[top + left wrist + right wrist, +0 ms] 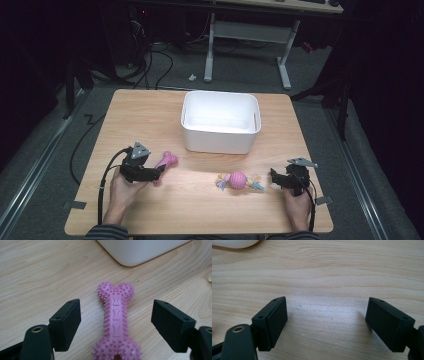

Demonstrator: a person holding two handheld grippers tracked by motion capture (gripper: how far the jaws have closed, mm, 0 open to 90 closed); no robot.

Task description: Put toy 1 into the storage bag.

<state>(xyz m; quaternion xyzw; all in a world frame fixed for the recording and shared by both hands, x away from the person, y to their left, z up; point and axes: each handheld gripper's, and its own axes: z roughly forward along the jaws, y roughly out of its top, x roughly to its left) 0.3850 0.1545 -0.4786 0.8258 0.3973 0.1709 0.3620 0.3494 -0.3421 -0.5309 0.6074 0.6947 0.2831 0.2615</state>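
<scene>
A pink spiky rubber bone (pixel 115 322) lies flat on the wooden table (pixel 150 115), lengthwise between the jaws of my left gripper (pixel 116 320). Both pads stand well clear of its sides, so the left gripper is open around it. From above, the left gripper (pixel 159 173) sits at the near left with the bone (pixel 167 160) poking out toward the tub. My right gripper (pixel 325 320) is open over bare wood at the near right (pixel 273 176). A pink ball toy with pastel rope ends (pixel 238 180) rests just left of it.
A white plastic tub (pixel 220 121) stands at the table's far middle; its corner shows in the left gripper view (pixel 140 252). Bare wood lies around both hands. Beyond the table are a dark floor, cables and desk legs.
</scene>
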